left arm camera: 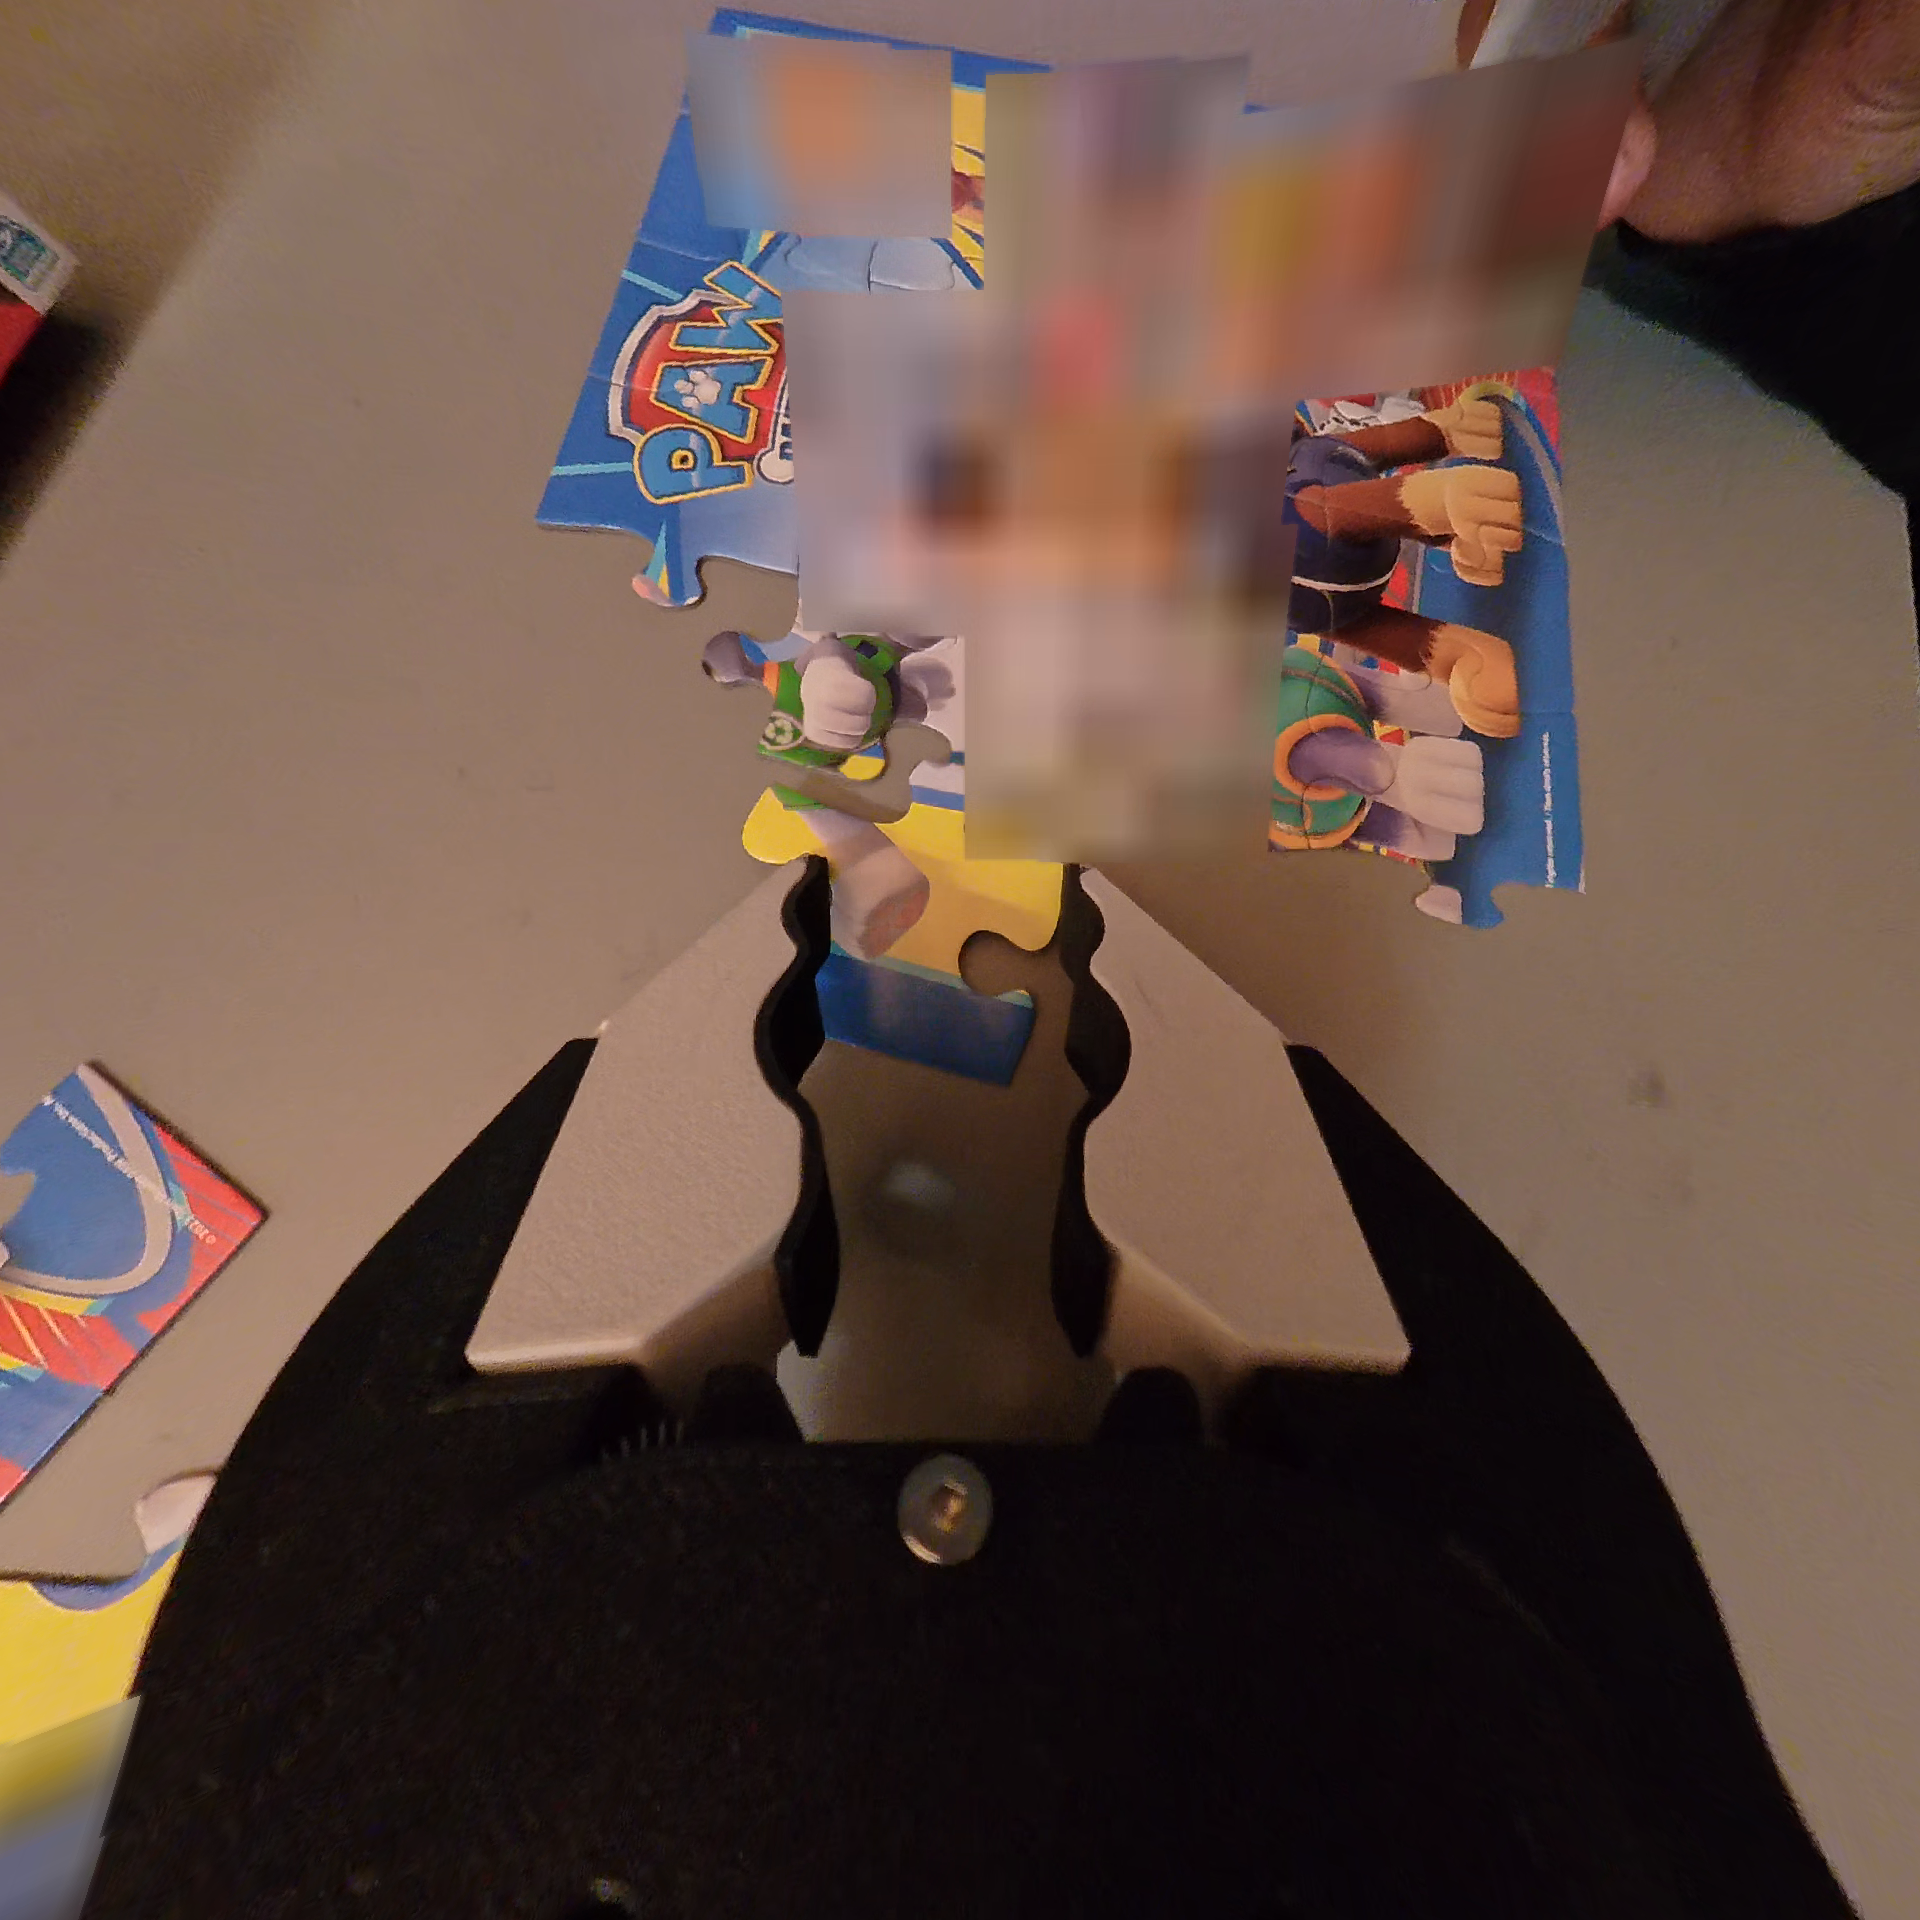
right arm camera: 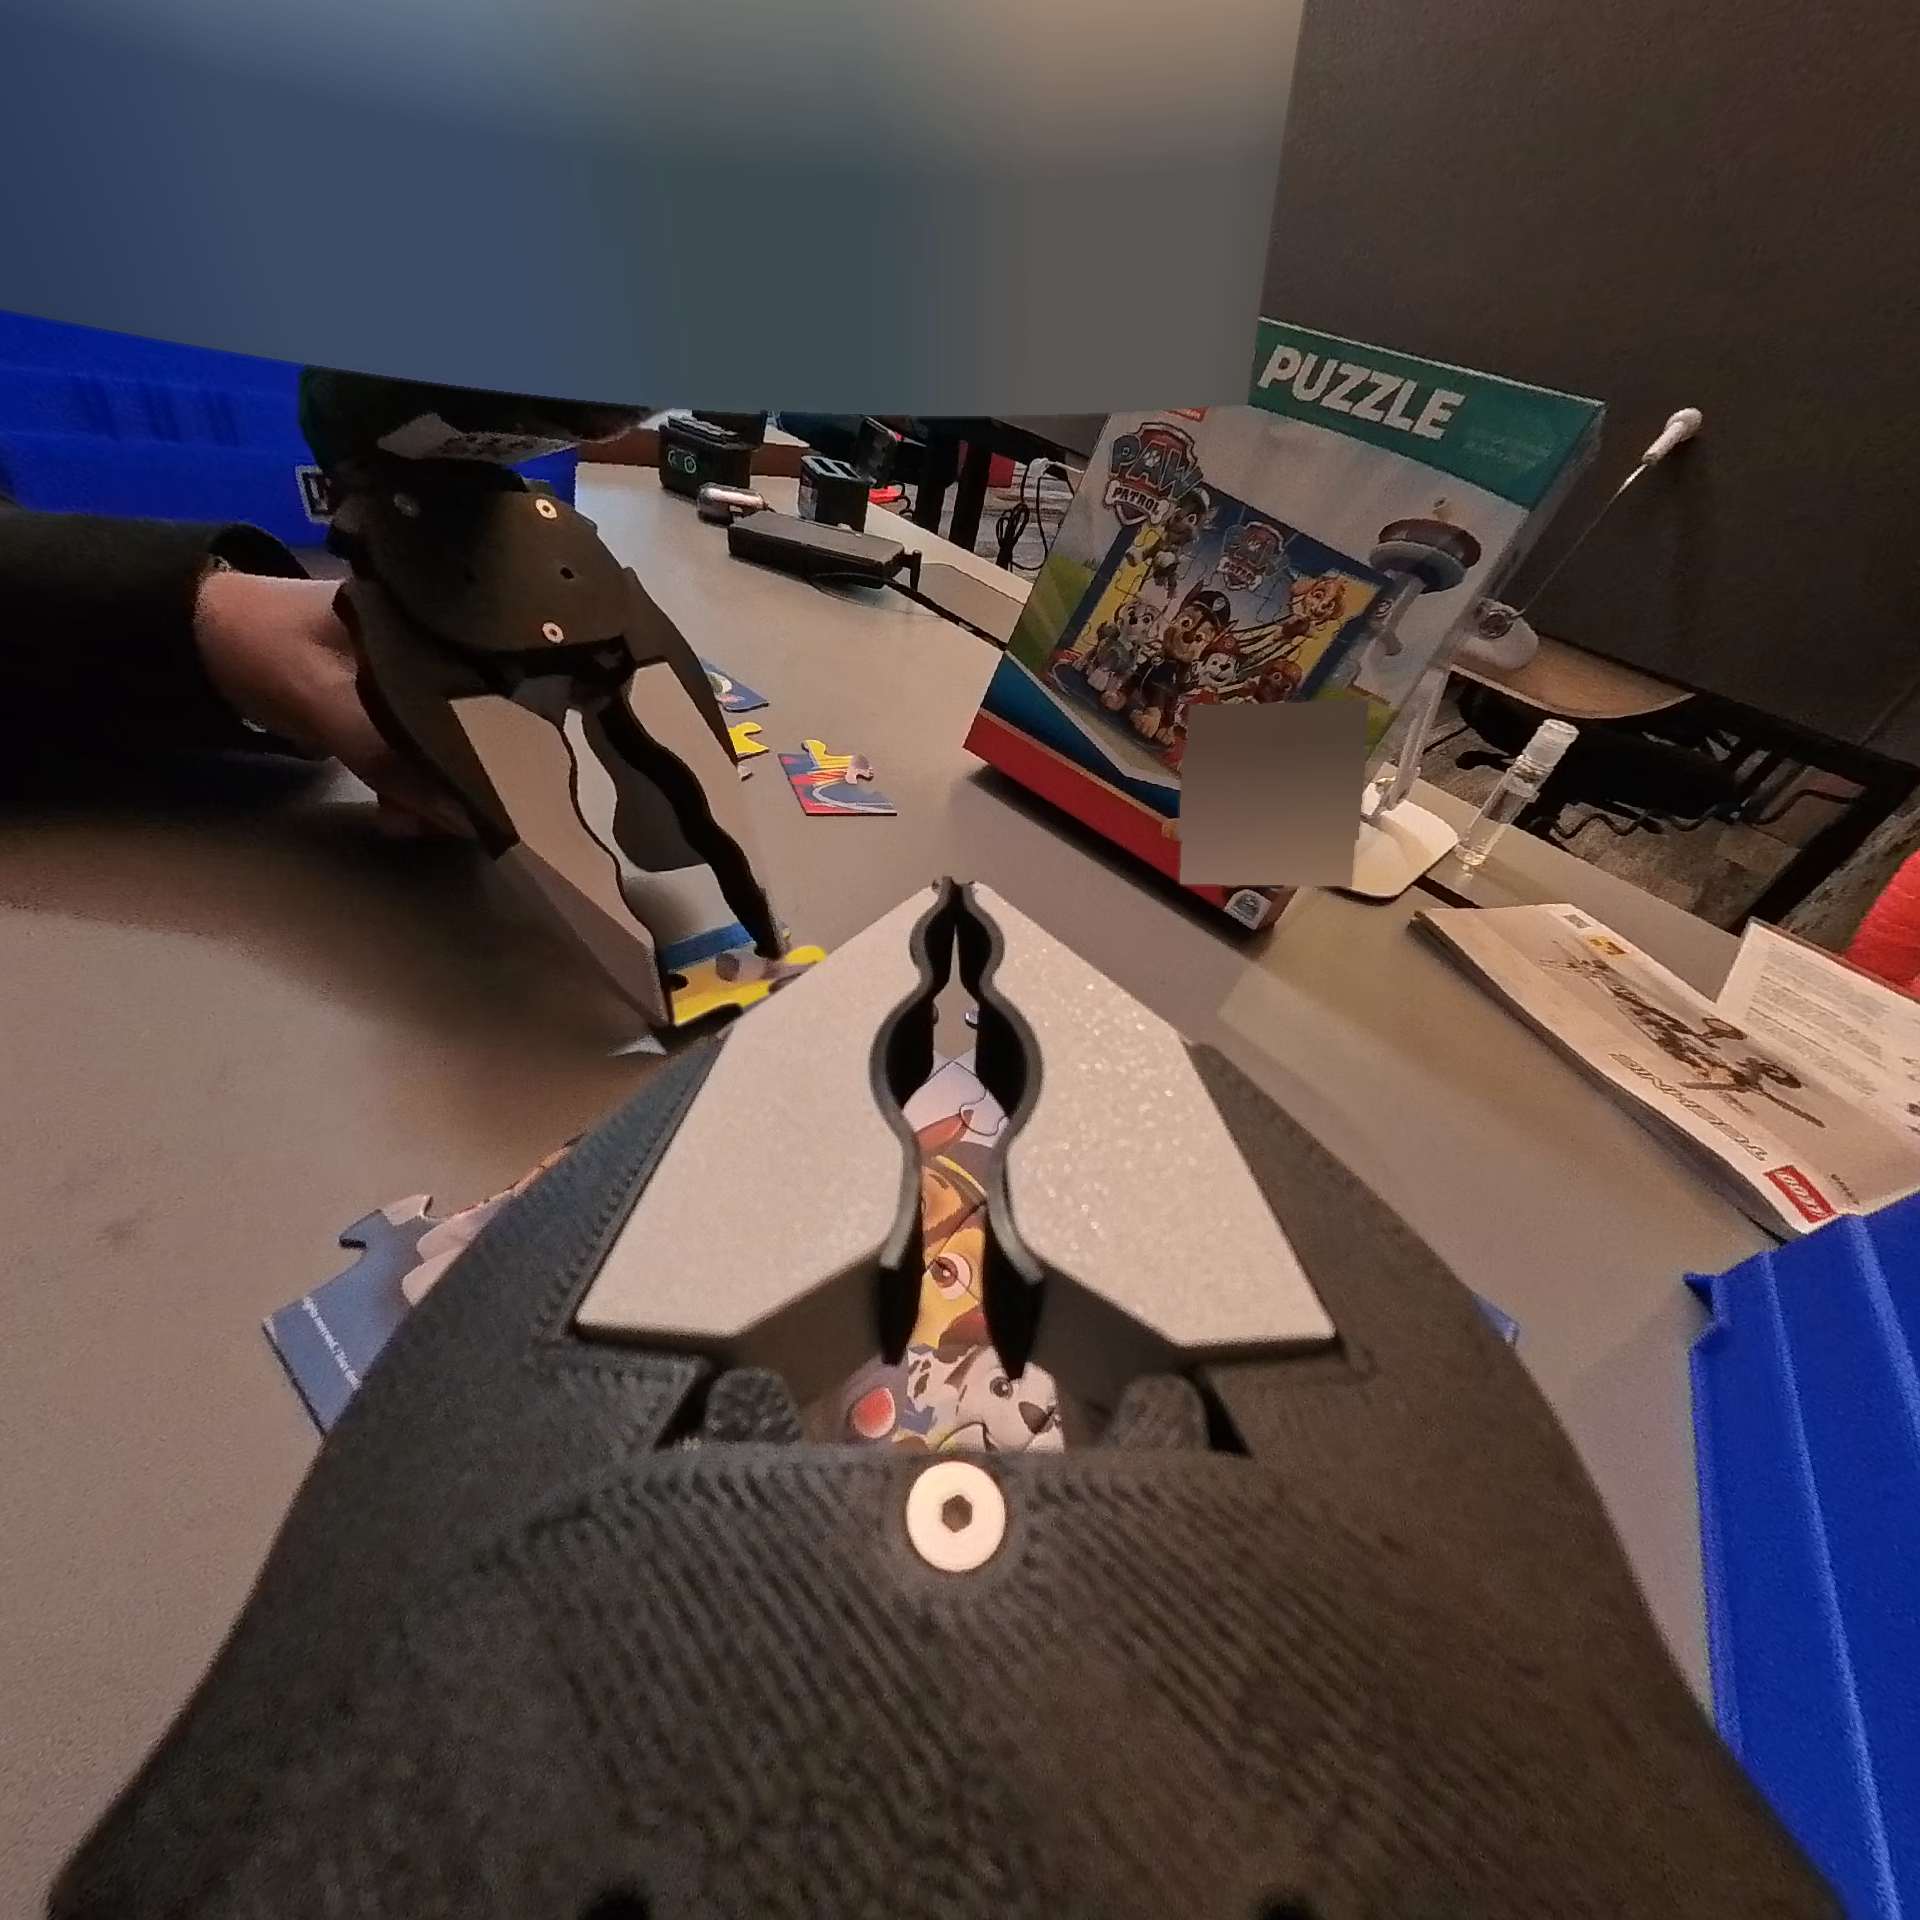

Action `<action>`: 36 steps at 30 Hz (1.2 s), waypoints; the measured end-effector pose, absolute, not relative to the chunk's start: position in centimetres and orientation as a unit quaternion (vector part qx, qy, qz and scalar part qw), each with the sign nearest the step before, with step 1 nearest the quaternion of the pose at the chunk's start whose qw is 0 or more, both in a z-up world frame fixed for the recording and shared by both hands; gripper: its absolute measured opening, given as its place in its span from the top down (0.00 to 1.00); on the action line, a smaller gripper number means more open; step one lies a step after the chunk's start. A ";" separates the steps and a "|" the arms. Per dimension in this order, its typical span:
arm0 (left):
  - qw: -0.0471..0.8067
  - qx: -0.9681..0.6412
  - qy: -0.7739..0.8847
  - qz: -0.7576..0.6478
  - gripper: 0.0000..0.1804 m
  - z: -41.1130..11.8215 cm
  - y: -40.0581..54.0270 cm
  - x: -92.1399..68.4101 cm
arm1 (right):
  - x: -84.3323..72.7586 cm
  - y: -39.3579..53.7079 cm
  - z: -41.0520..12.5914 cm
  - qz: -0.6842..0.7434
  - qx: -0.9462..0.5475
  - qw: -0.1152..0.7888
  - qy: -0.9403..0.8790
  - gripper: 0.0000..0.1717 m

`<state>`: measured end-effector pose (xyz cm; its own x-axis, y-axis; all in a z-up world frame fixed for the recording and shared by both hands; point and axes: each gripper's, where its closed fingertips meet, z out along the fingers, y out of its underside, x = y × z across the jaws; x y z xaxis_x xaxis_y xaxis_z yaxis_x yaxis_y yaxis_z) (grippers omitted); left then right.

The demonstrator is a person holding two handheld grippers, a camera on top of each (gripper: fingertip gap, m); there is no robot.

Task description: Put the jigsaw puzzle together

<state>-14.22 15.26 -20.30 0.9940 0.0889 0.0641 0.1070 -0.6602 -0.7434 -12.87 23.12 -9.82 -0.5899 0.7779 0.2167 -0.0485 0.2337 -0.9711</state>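
My left gripper (left arm camera: pixel 940 883) is shut on a yellow and blue puzzle piece (left arm camera: pixel 935 966), both fingers against its side edges. The piece sits at the near edge of a partly assembled cartoon puzzle (left arm camera: pixel 707 416) on the grey table (left arm camera: pixel 312 727). The right wrist view shows the left gripper (right arm camera: pixel 717 971) tips down on the table with the piece (right arm camera: pixel 717 992) between them. My right gripper (right arm camera: pixel 948 888) is shut, its tips meeting, low over the assembled puzzle (right arm camera: pixel 343 1320), which shows through the gap behind its fingers.
Loose puzzle pieces lie at the left (left arm camera: pixel 104 1226) and beyond the left gripper (right arm camera: pixel 836 779). A puzzle box (right arm camera: pixel 1247 623) stands at the back right, with a booklet (right arm camera: pixel 1662 1060), a clear vial (right arm camera: pixel 1517 790) and a blue bin (right arm camera: pixel 1818 1507). A hand (left arm camera: pixel 1766 125) is at top right. Tip to tip, the grippers are about 15 cm apart.
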 end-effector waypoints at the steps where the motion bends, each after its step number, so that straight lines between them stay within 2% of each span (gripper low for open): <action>1: 0.405 -0.913 -0.054 -0.007 0.77 -20.4 15.4 -14.2 | -12.9 23.1 -9.8 0.560 -0.263 0.369 -0.693 1.00; 36: 0.387 -0.919 -0.074 0.034 0.76 -20.9 16.6 -14.8 | -12.9 22.9 -10.0 0.555 -0.260 0.369 -0.699 1.00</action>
